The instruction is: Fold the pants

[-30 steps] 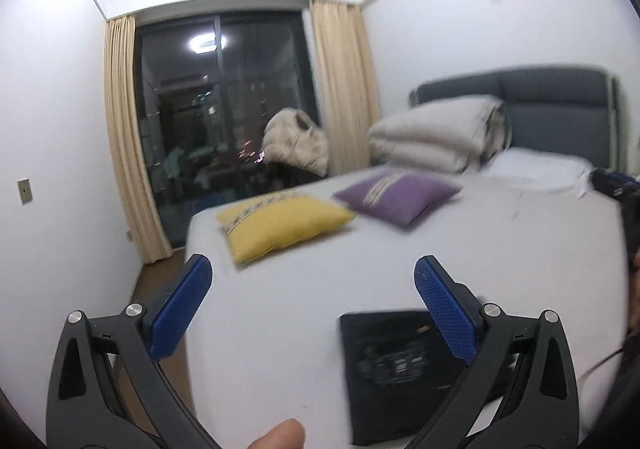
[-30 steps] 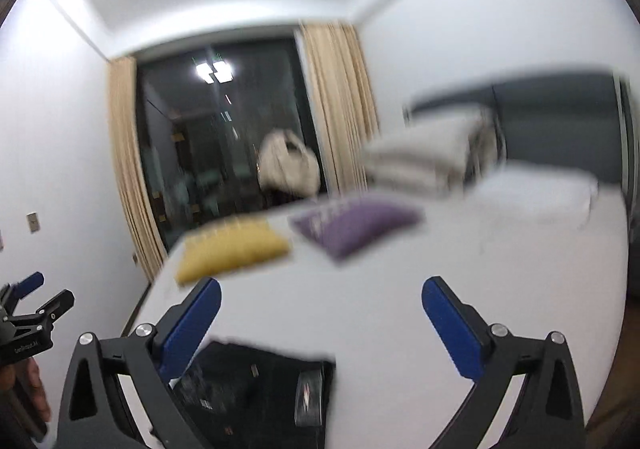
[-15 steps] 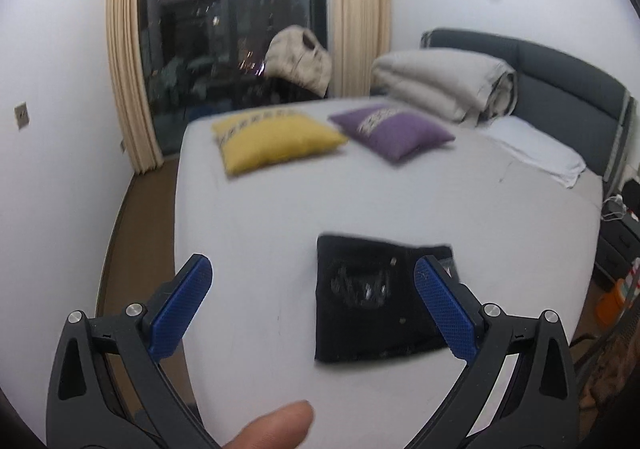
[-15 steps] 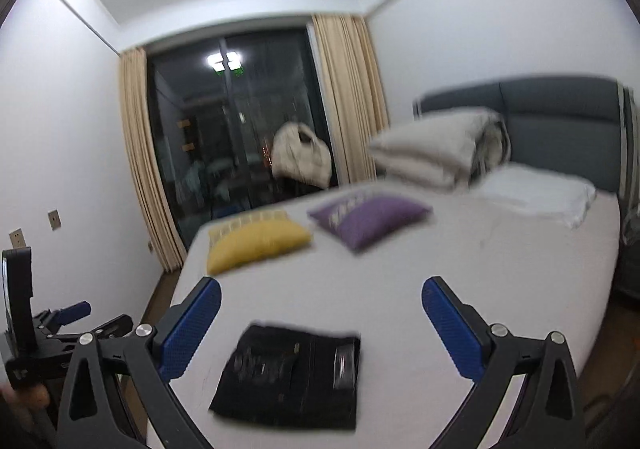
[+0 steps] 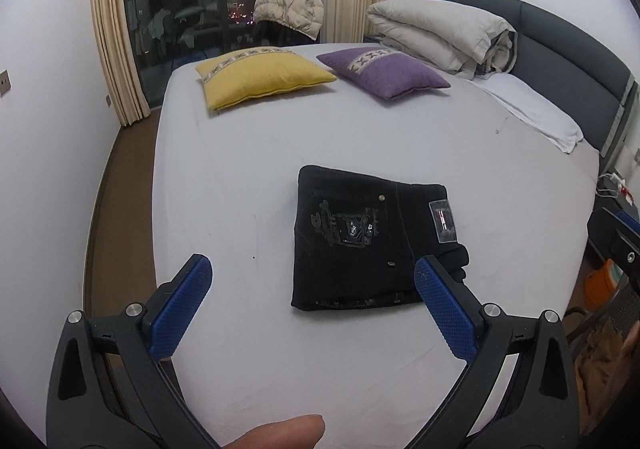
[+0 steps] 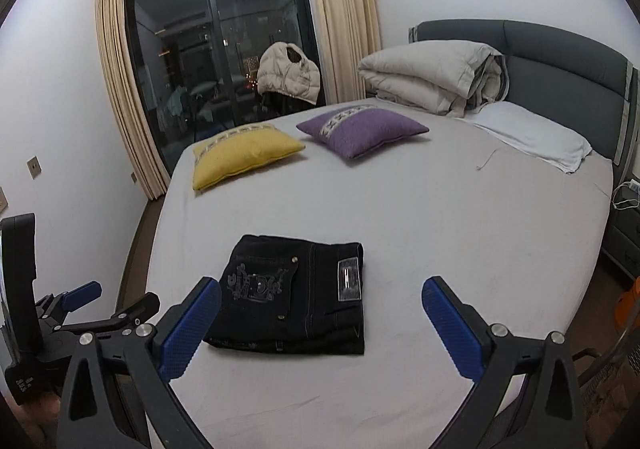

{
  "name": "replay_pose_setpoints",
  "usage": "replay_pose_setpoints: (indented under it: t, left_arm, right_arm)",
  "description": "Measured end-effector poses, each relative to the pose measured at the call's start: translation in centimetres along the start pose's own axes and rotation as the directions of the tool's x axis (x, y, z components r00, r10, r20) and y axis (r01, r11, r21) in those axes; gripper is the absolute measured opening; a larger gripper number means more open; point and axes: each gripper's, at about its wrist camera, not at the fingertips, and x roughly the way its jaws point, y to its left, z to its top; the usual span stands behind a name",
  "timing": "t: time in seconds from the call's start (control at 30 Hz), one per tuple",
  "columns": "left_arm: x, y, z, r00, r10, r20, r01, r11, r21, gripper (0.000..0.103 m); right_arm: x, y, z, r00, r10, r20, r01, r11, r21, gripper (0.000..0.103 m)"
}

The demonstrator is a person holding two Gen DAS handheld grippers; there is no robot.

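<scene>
I have two claws up, and both stand spread wide with nothing between their blue pads: my left gripper [image 5: 307, 283] hangs above the near edge of the bed [image 5: 224, 185], and my right gripper [image 6: 320, 303] hangs above that same edge, neither one touching cloth. In the right wrist view I also see the left gripper from the side at the bed's near left corner, its fingers apart. One fingertip [image 5: 280, 431] of the person shows at the bottom of the left wrist view. Just beyond the claws lies one pair of black pants [image 5: 370, 239], folded into a flat, compact rectangle on the white sheet, near the near edge and roughly midway across the bed; one embroidered back pocket and one waistband label face up. Well beyond it, toward the far edge, sit two cushions side by side: one yellow cushion [image 5: 260, 75] on the left and one purple cushion [image 5: 384, 69] on the right. At the headboard end I count one folded duvet [image 5: 436, 33] and one white pillow [image 5: 532, 109] beside it. Past the far edge one beige puffer jacket [image 5: 290, 5] hangs before the dark window, with two curtains [image 5: 114, 25] flanking the glass.
</scene>
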Motion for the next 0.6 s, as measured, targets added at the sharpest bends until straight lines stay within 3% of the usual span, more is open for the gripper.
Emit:
replay_pose_setpoints:
  t: [0.6]
  left_arm:
    - [3.2,0.4,-0.3,0.998,0.005,-0.058,-0.007,1.000,-0.019,0.103]
  right_arm:
    - [1.6,0.6,-0.8,0.998,0.002,-0.063,-0.002,1.000,-0.008,0.103]
